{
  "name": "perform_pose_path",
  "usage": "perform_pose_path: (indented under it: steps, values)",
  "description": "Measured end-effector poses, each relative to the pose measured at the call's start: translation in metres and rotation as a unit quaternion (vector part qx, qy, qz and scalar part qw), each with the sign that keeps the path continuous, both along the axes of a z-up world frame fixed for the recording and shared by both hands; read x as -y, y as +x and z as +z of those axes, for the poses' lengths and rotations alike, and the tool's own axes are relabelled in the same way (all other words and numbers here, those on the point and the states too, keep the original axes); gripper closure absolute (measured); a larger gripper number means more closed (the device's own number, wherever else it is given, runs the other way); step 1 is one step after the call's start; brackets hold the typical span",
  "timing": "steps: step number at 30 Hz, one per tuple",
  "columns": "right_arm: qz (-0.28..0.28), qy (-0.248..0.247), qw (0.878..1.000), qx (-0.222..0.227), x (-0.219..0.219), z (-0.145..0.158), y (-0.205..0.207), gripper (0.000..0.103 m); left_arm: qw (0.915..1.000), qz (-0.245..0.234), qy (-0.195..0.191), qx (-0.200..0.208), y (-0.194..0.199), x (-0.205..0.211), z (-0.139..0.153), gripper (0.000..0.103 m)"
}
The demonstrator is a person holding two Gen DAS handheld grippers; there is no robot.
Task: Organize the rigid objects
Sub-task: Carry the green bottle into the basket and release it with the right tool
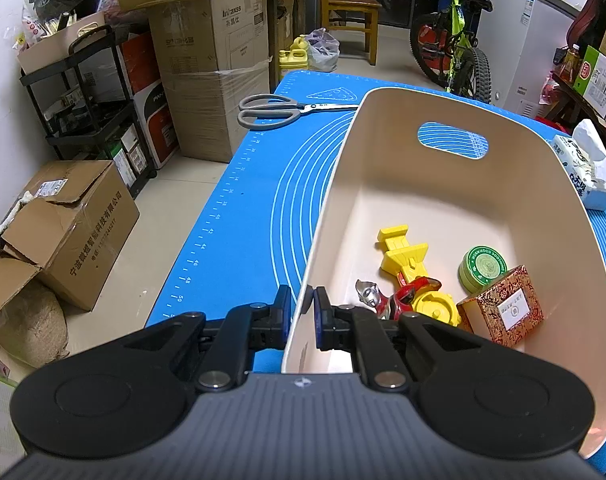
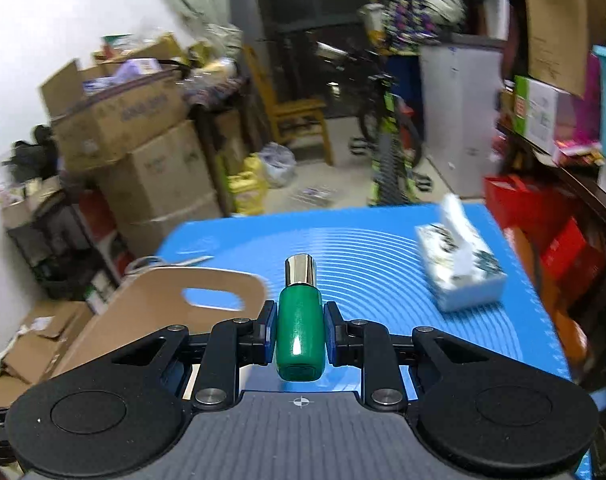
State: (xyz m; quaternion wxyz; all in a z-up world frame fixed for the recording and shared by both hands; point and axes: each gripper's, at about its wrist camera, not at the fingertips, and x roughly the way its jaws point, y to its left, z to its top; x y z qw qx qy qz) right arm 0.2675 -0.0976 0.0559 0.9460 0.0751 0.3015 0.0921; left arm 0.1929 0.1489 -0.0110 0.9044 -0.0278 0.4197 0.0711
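**Bottle in one gripper, basket rim in the other**

In the left wrist view, the left gripper [image 1: 301,304] sits at the bottom centre of the frame with its two blue-padded fingers pinching the near left wall of the cream plastic basket with a cut-out handle [image 1: 453,141], one finger outside and one inside. The basket stands on the blue silicone mat with white ring markings [image 1: 239,216]. On its floor, in the lower right of the frame, lie a yellow plastic toy [image 1: 403,250], a red and silver action figure [image 1: 387,298], a round green tin [image 1: 483,269] and a small brown patterned box with a white label [image 1: 503,306]; the tin touches the box. Grey-handled scissors [image 1: 275,111] rest on the mat in the upper middle, beyond the basket. A white tissue pack [image 1: 587,168] sits at the right edge.

In the right wrist view, which is blurred, the right gripper [image 2: 299,332] clamps a green glossy bottle with a shiny metallic cap [image 2: 299,332] at centre frame, cap pointing away, above the mat. The basket appears at the lower left, the tissue pack at the middle right.
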Motion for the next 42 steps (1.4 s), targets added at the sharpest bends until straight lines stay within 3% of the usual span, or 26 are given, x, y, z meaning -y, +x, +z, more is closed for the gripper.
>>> perform_pose_path:
  steps: [7,15,24,32,36,39,40,41,42]
  values:
    - [0.066,-0.012,0.998,0.008,-0.053,0.005,-0.015,0.070,1.0000,0.000,0.000,0.000,0.000,0.000,0.000,0.089]
    - [0.102,-0.030,0.994,-0.009,-0.096,-0.007,-0.024,0.070,1.0000,0.000,0.002,0.000,0.000,0.000,0.000,0.089]
    - [0.125,-0.065,0.988,-0.064,-0.128,-0.042,-0.020,0.070,1.0000,-0.001,0.002,0.000,0.000,-0.001,-0.001,0.089]
    - [0.125,-0.080,0.983,-0.106,-0.129,-0.063,-0.023,0.069,1.0000,0.000,0.004,-0.001,0.000,0.002,-0.001,0.089]
    - [0.120,-0.081,0.986,-0.084,-0.124,-0.051,-0.036,0.044,1.0000,0.006,0.001,-0.004,0.000,0.001,0.001,0.087]
    - [0.110,-0.080,0.988,-0.067,-0.117,-0.038,-0.046,0.037,0.9999,0.008,0.009,0.007,-0.005,0.004,0.010,0.087]
    - [0.106,-0.076,0.989,-0.063,-0.114,-0.032,-0.050,0.034,0.9998,0.008,0.014,0.009,-0.007,0.007,0.013,0.083]
    - [0.102,-0.072,0.990,-0.059,-0.111,-0.027,-0.053,0.033,0.9997,0.008,0.018,0.012,-0.010,0.009,0.017,0.061]
    - [0.097,-0.070,0.991,-0.054,-0.106,-0.022,-0.057,0.030,0.9996,0.010,0.018,0.018,-0.014,0.011,0.021,0.049]
